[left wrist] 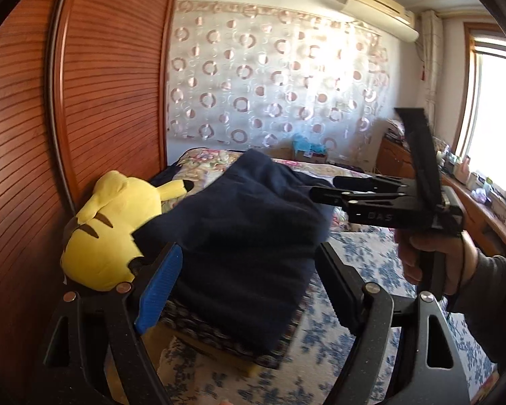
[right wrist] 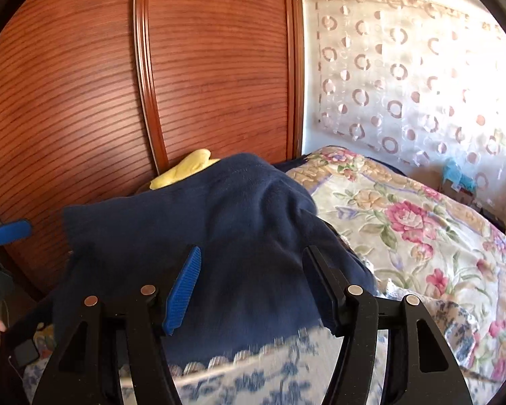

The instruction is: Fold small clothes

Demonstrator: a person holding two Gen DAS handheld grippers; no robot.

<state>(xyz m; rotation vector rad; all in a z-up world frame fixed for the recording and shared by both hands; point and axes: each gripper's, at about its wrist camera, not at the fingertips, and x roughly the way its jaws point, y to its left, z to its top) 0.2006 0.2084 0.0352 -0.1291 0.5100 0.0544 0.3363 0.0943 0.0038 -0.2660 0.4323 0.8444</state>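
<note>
One dark navy knitted garment (left wrist: 243, 233) lies bunched on a patterned cushion or stool (left wrist: 219, 334) that rests on the one bed with the blue-and-white flowered sheet (left wrist: 371, 263). Its near hem hangs over the cushion's edge; its far end rises in a hump.

Two grippers in view. Left gripper (left wrist: 249, 290): jaws wide, one blue ribbed pad (left wrist: 158, 290) and one black pad on either side of the garment's near part, neither pressing on the cloth. Right gripper (right wrist: 253, 290): jaws moderately wide, framing the hem from in front, nothing clamped. In the left wrist view it sits to the right, held by one hand (left wrist: 431, 256) in a grey sleeve.

One yellow plush toy (left wrist: 111, 226) lies behind the garment against the one reddish slatted wooden wardrobe (left wrist: 84, 101). One floral quilt (right wrist: 404, 216) lies folded to the right.
</note>
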